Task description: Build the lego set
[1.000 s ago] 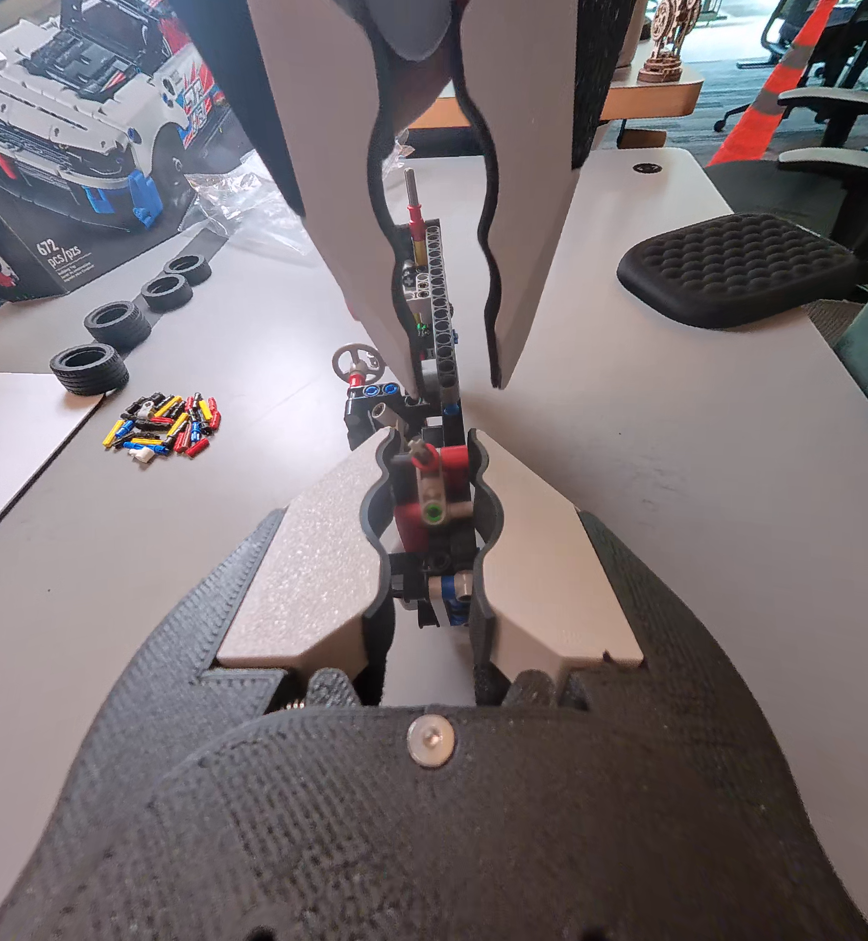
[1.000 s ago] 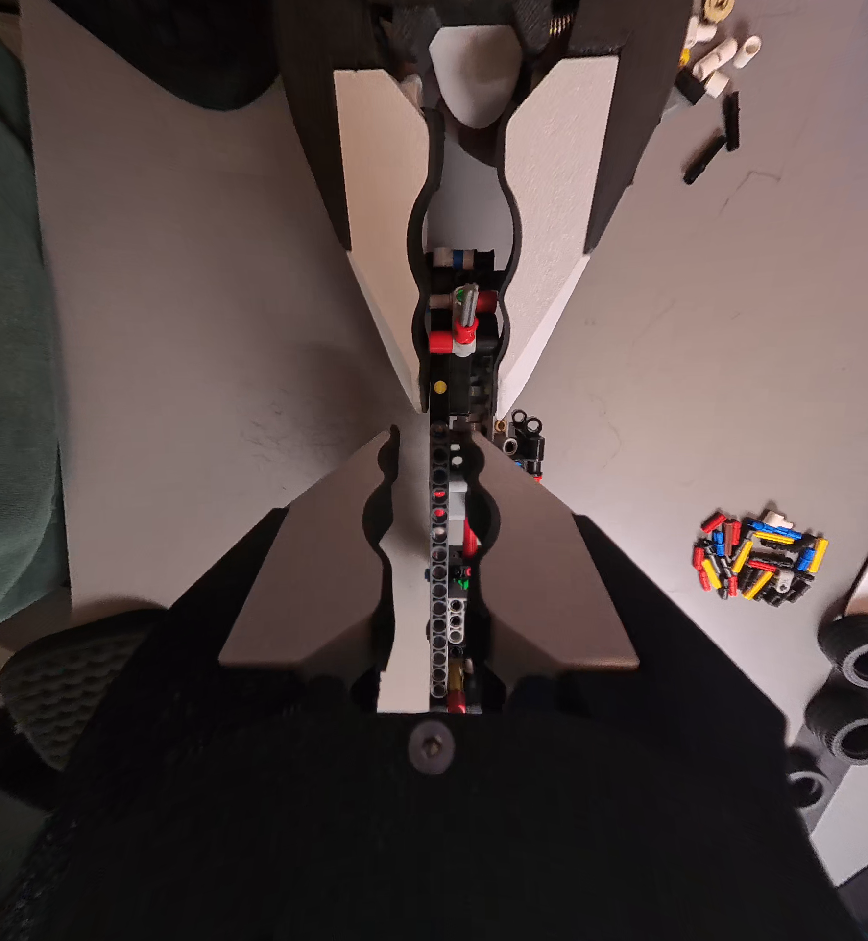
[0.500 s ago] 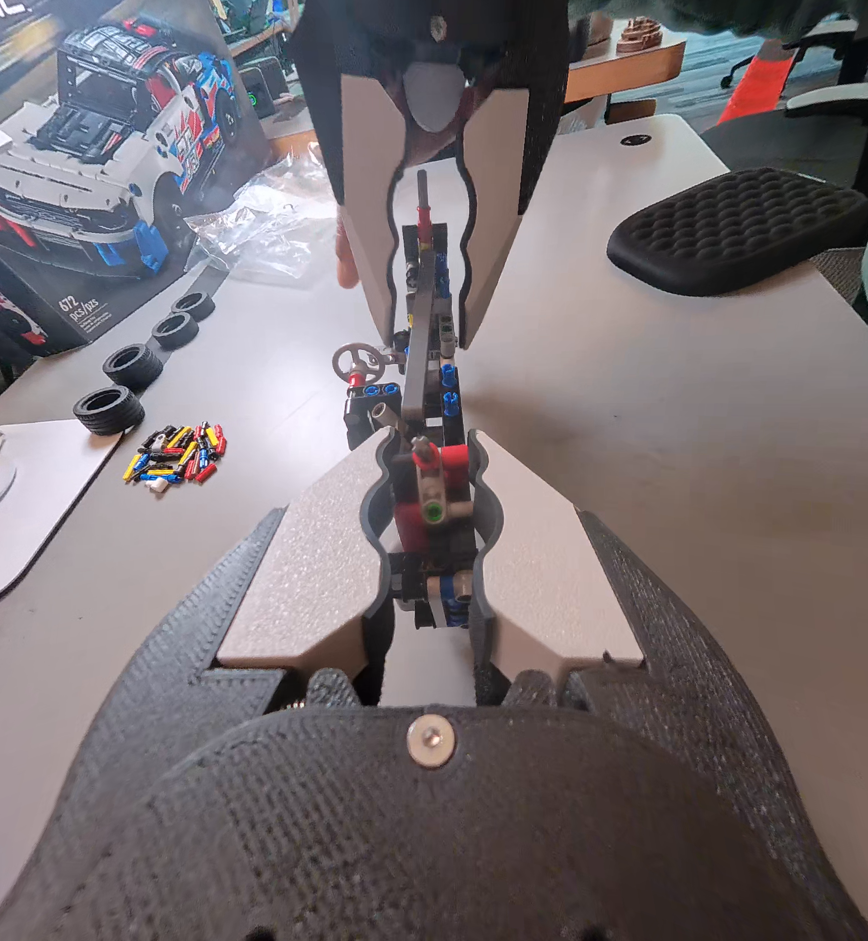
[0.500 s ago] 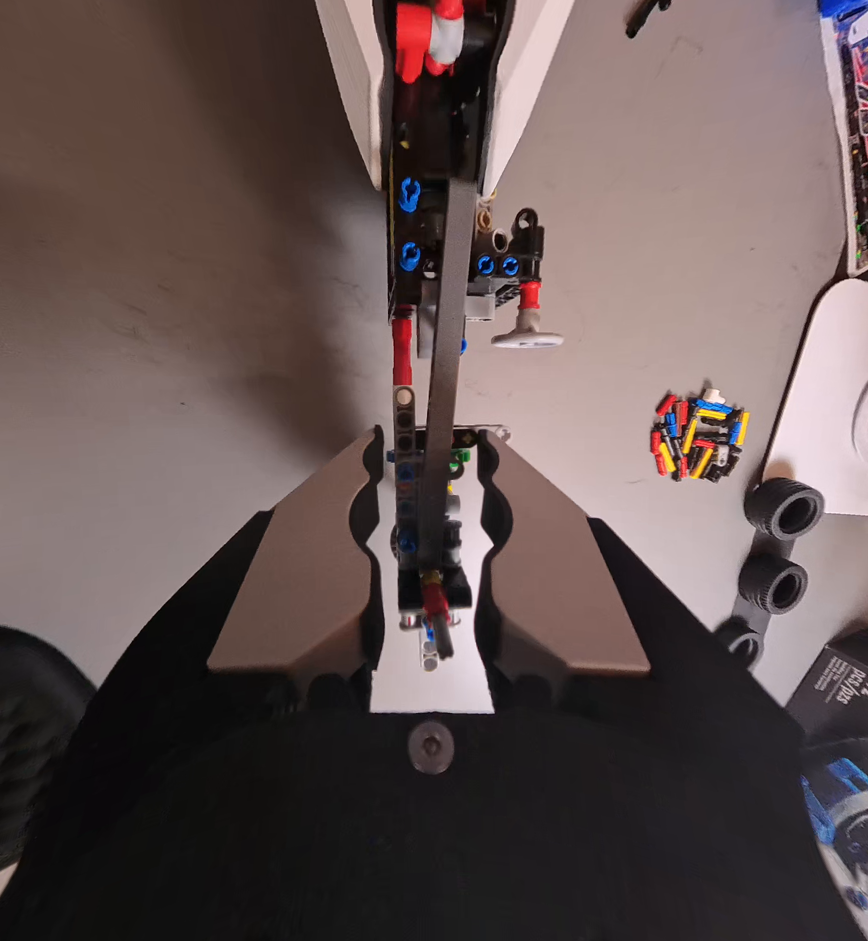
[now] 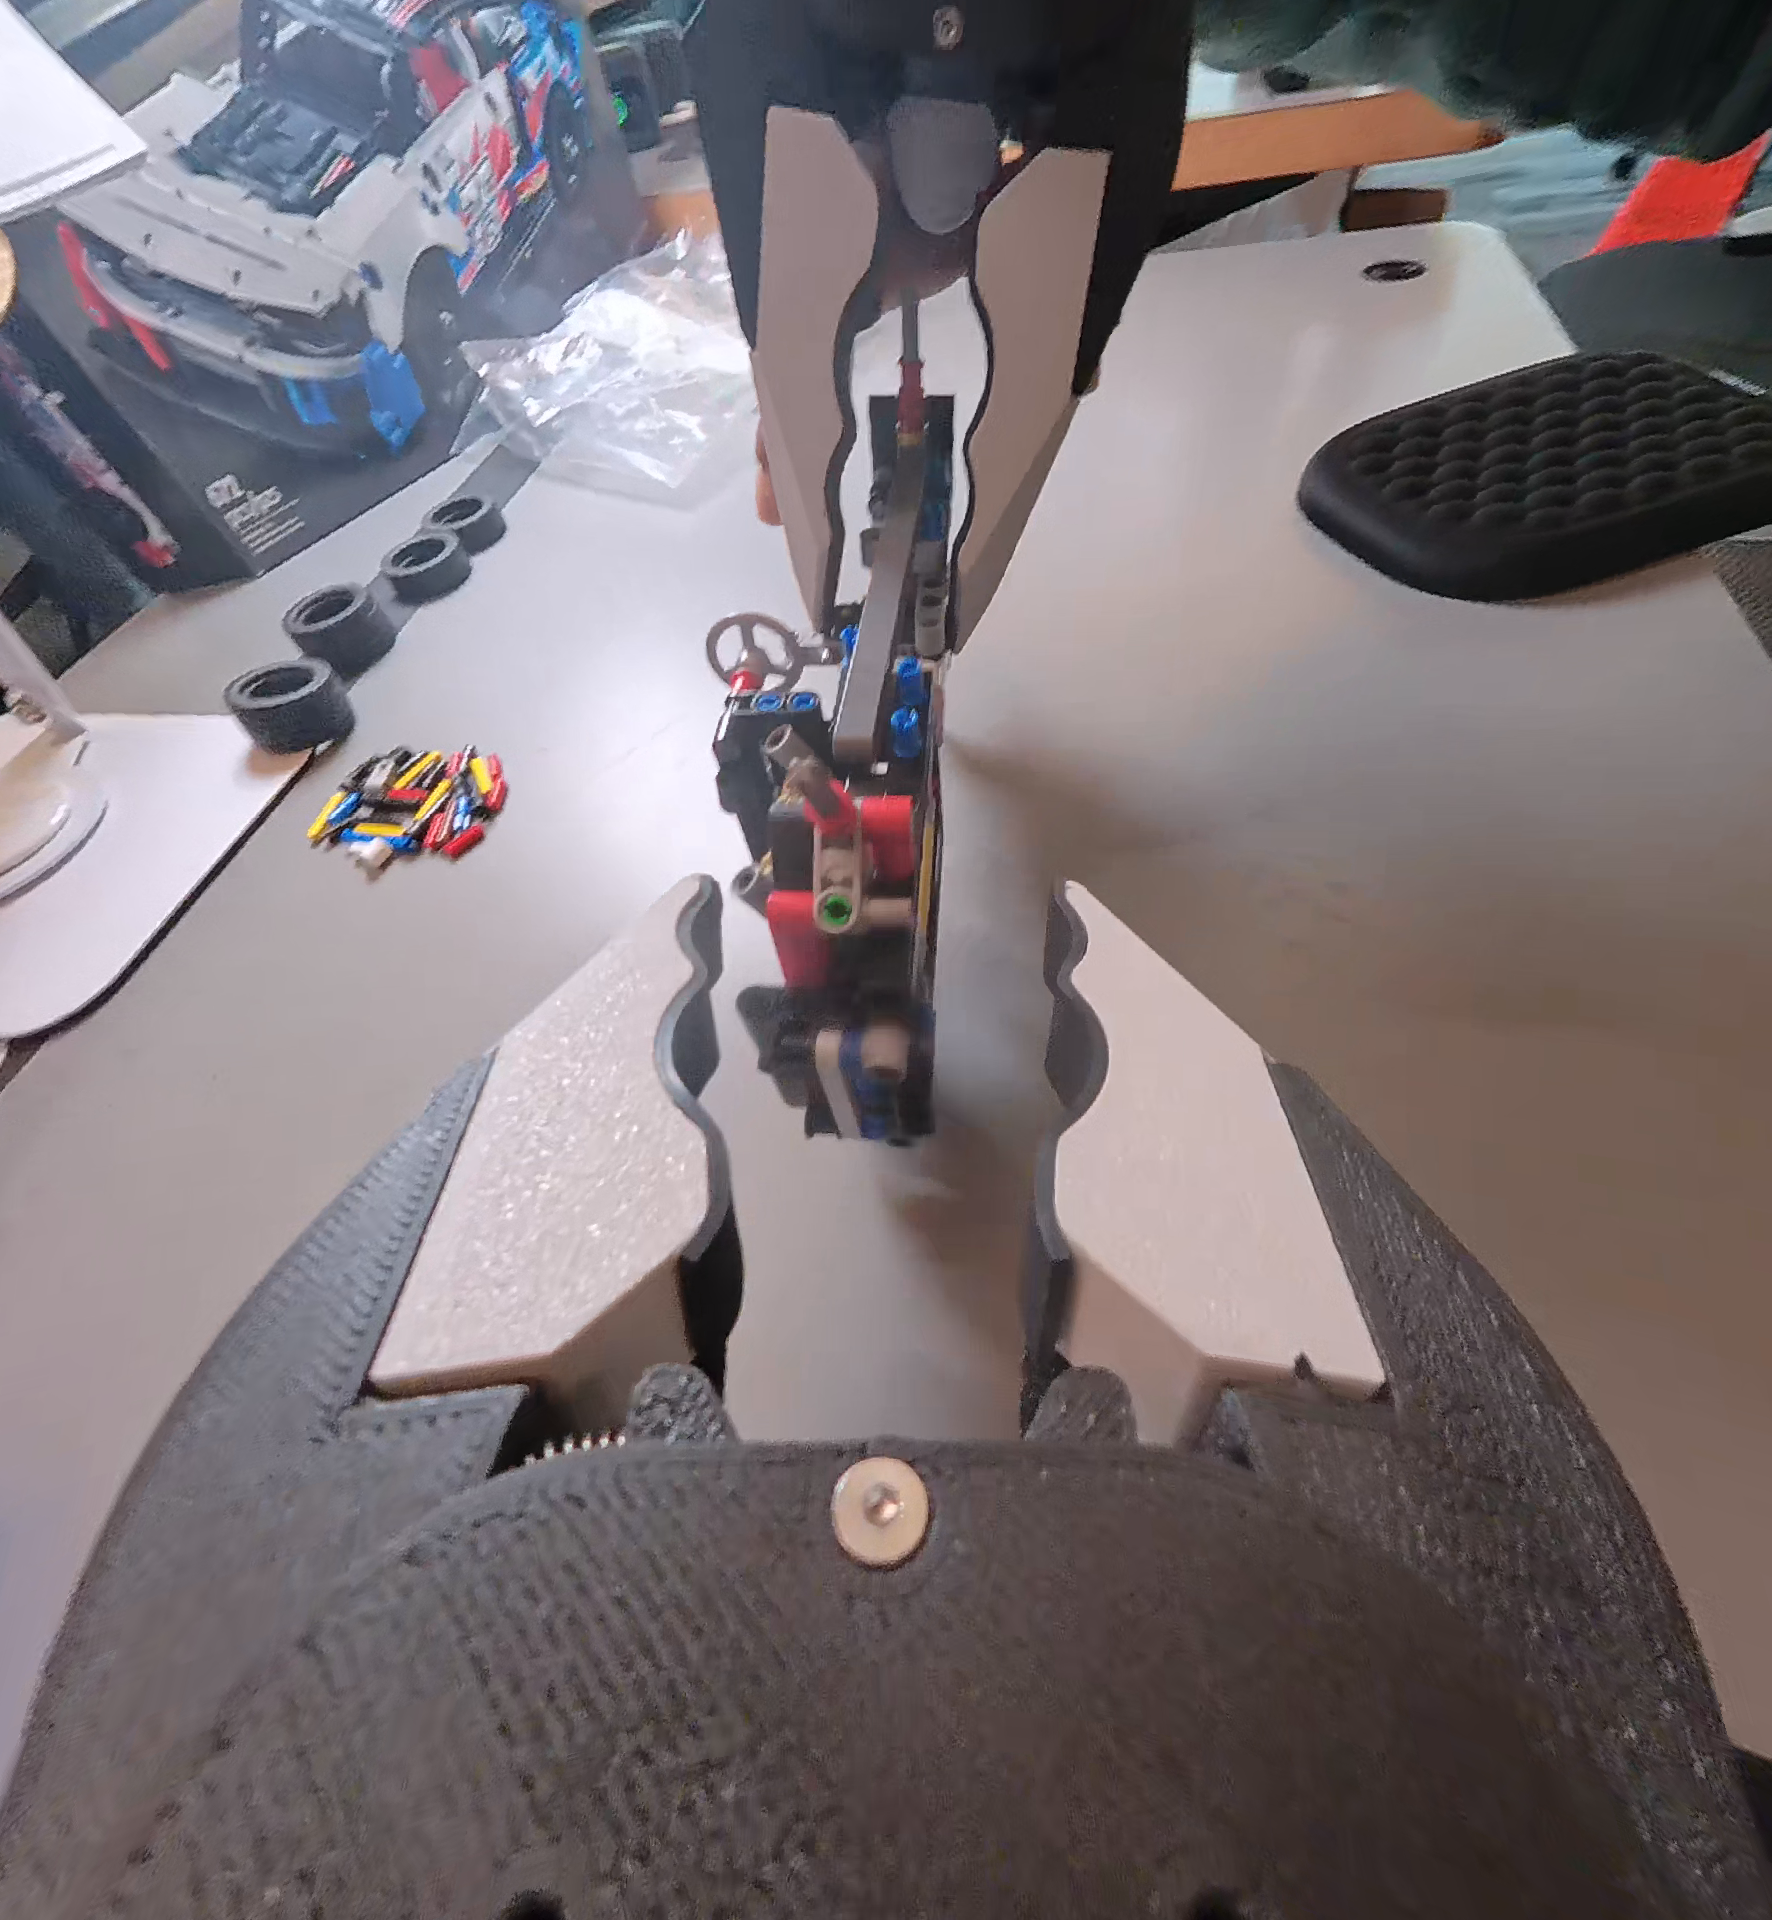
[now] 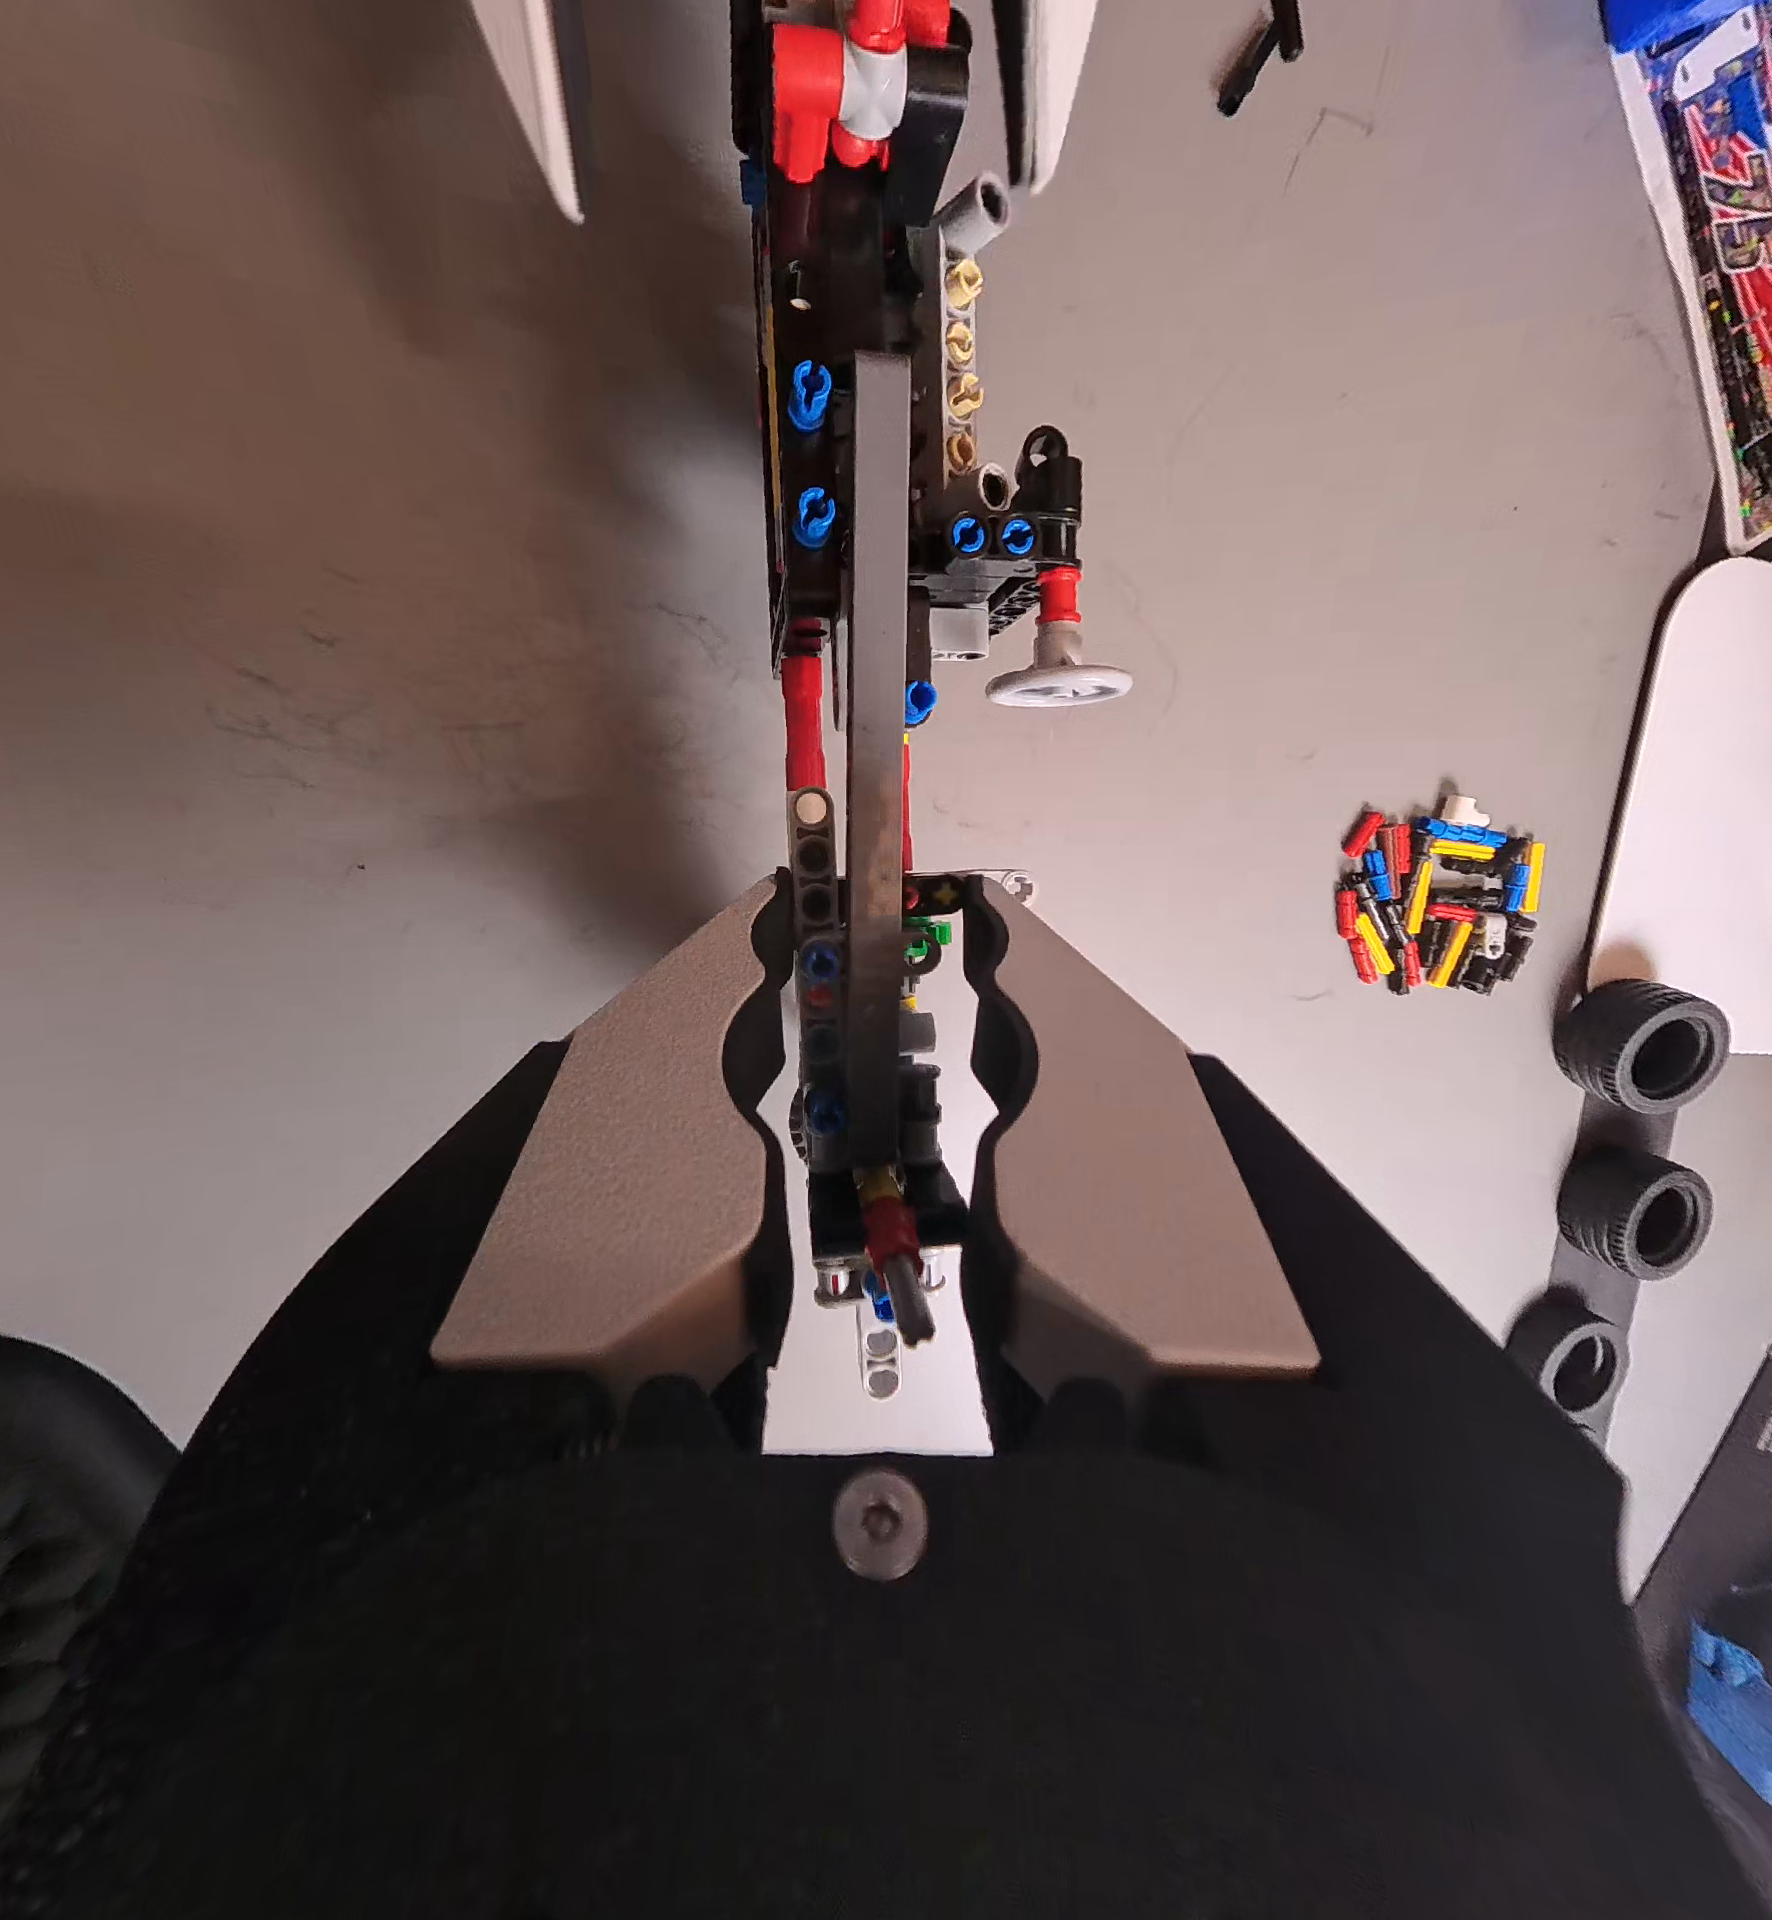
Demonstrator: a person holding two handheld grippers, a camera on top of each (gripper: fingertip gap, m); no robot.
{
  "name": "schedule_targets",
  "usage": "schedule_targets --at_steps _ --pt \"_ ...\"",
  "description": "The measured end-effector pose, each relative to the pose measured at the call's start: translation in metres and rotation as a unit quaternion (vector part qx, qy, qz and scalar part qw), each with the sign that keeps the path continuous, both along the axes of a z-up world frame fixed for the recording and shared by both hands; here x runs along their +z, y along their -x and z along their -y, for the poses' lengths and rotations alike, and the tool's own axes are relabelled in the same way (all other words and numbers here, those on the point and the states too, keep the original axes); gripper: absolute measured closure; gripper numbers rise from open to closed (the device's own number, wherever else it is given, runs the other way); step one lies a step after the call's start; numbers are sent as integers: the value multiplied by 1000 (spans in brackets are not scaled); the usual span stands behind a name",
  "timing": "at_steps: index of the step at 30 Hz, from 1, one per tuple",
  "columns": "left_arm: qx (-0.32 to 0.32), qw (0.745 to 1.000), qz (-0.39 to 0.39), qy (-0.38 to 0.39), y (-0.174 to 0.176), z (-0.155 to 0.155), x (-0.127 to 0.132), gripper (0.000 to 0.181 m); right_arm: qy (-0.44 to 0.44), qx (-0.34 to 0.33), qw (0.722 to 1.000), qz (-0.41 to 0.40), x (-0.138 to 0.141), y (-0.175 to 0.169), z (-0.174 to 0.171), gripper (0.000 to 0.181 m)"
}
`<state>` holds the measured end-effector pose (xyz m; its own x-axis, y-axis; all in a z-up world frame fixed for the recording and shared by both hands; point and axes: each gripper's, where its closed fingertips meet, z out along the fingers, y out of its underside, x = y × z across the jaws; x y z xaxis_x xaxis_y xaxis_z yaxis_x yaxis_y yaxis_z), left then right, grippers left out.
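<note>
Left wrist view takes in the pale table (image 5: 1381,935), which carries everything, with the printed set box (image 5: 269,312) standing at its far left corner and a black textured pad (image 5: 1568,468) at the far right edge. Nearest the lens, the left gripper (image 5: 882,935) has its jaws spread wide, a clear gap on both sides of the lego assembly (image 5: 851,831), so it grips nothing. Opposite it, the right gripper (image 5: 892,623) comes down from above with its jaws pressed against the far end of that long, narrow build, which rests on the table between the two tools. Right wrist view confirms the clamp: the right gripper (image 6: 887,904) holds the lego assembly (image 6: 877,623) at the end with the dark axle, while a grey steering wheel (image 6: 1058,686) sticks out from the side of the model. Four black tires (image 5: 362,623) sit in a row near the box. Just beside them lies a small heap of loose pins (image 5: 409,800) in red, yellow, blue and black.
</note>
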<state>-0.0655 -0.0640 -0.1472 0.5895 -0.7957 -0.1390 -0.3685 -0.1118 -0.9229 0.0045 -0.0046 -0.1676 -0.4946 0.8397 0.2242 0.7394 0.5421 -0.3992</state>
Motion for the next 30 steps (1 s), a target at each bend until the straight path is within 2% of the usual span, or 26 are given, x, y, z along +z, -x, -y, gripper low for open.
schedule_targets --at_steps 6,10,13,15,19,22,26,30 --pt "57 998 -26 10 17 0 -8 124 -5 -6 1000 -12 0 -1 1 152" --pt "77 996 -35 21 18 -1 -13 136 -24 -11 999 -29 1 -2 3 152" --pt "90 994 -62 8 17 -4 -18 148 -70 -17 996 -51 0 -4 -1 152" --pt "97 991 -87 -12 15 -6 -18 148 -116 -19 991 -71 -1 -7 -3 152" --pt "107 980 -149 -77 12 -10 -23 148 -227 -27 965 -131 -5 -11 -8 152" --pt "109 971 -181 -109 11 -11 -30 146 -304 -37 934 -182 -13 -12 -9 152" --pt "90 970 -201 -99 11 -6 -43 141 -387 -43 896 -213 -24 -11 -12 152" --pt "58 985 -156 -41 10 7 -48 131 -430 -23 877 -215 -32 -10 -16 152"
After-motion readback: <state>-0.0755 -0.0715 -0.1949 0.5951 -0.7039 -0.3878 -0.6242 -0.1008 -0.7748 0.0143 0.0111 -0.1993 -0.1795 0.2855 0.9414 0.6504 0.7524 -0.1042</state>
